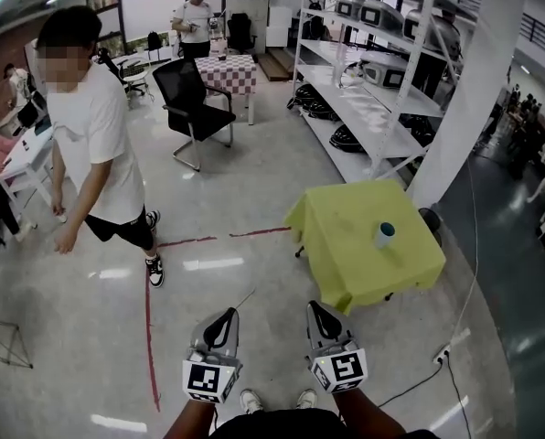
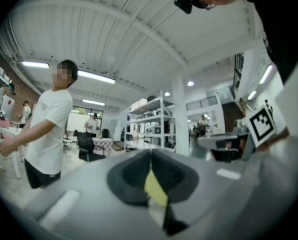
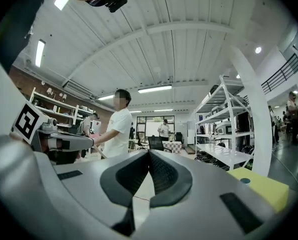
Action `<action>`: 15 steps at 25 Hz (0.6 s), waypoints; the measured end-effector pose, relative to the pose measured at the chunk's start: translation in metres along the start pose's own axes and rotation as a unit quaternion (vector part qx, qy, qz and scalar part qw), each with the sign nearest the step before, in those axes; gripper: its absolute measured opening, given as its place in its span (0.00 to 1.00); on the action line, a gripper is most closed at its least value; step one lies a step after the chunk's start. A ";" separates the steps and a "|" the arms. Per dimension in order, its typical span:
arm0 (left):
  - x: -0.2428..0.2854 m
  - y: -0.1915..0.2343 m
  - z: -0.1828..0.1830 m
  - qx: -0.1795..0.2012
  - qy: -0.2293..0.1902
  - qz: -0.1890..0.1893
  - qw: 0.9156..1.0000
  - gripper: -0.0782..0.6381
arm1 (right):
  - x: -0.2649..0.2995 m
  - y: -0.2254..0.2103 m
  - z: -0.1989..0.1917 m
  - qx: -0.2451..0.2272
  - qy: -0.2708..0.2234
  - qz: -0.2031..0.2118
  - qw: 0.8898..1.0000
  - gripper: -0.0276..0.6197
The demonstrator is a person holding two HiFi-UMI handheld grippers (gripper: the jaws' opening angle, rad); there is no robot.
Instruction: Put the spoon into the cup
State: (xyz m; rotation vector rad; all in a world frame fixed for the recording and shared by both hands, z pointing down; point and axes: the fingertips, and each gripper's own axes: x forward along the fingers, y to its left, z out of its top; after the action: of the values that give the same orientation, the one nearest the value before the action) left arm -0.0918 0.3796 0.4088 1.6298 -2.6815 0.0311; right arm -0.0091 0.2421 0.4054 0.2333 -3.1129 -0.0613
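A white cup (image 1: 383, 235) with a teal inside stands on a small table under a yellow cloth (image 1: 346, 245), ahead and to the right of both grippers. In the right gripper view the cup (image 3: 245, 180) shows as a teal spot on the cloth (image 3: 264, 190). My left gripper (image 1: 229, 313) is held level over the floor. Its jaws are shut on a thin pale spoon (image 1: 245, 298), which sticks out forward and to the right. In its own view the left gripper (image 2: 150, 151) has its pads together. My right gripper (image 1: 315, 305) (image 3: 149, 151) is shut with nothing in it.
A person in a white T-shirt (image 1: 94, 144) stands at the left. A black office chair (image 1: 192, 108) is behind them. White shelving (image 1: 382, 62) and a white pillar (image 1: 464, 90) rise beyond the table. A red tape line (image 1: 149, 337) and a cable (image 1: 437, 369) lie on the floor.
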 end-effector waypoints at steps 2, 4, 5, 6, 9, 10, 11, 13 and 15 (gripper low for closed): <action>-0.001 0.004 -0.001 0.001 -0.003 -0.009 1.000 0.12 | 0.002 0.004 0.000 -0.001 0.000 -0.007 1.000 0.05; 0.001 0.007 -0.001 -0.001 -0.007 -0.018 1.000 0.12 | 0.004 0.008 0.001 -0.003 0.000 -0.012 1.000 0.05; 0.003 0.007 -0.002 -0.002 -0.007 -0.022 1.000 0.12 | 0.004 0.009 0.001 -0.003 0.000 -0.014 1.000 0.05; 0.006 0.007 -0.003 -0.002 -0.005 -0.026 1.000 0.12 | 0.004 0.009 0.000 -0.003 0.001 -0.017 1.000 0.05; 0.013 0.003 -0.007 -0.001 0.009 -0.039 0.999 0.12 | 0.001 0.005 -0.004 -0.003 0.006 -0.025 1.000 0.05; 0.015 0.002 -0.006 -0.002 0.004 -0.042 0.999 0.12 | 0.000 0.004 -0.005 -0.003 0.008 -0.028 1.000 0.05; 0.016 0.001 -0.004 -0.002 -0.004 -0.044 0.999 0.12 | -0.002 0.003 -0.004 -0.002 0.008 -0.030 1.000 0.05; 0.019 0.000 0.001 -0.002 -0.010 -0.048 0.999 0.12 | -0.003 0.001 0.000 -0.002 0.007 -0.034 0.999 0.05; 0.026 -0.003 0.005 0.000 -0.009 -0.051 0.999 0.12 | -0.001 -0.007 0.003 0.000 0.005 -0.037 0.999 0.05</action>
State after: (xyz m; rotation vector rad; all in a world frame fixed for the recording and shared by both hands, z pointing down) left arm -0.1013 0.3550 0.4046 1.7735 -2.6061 0.0158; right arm -0.0068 0.2357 0.4023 0.3489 -3.0941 -0.0627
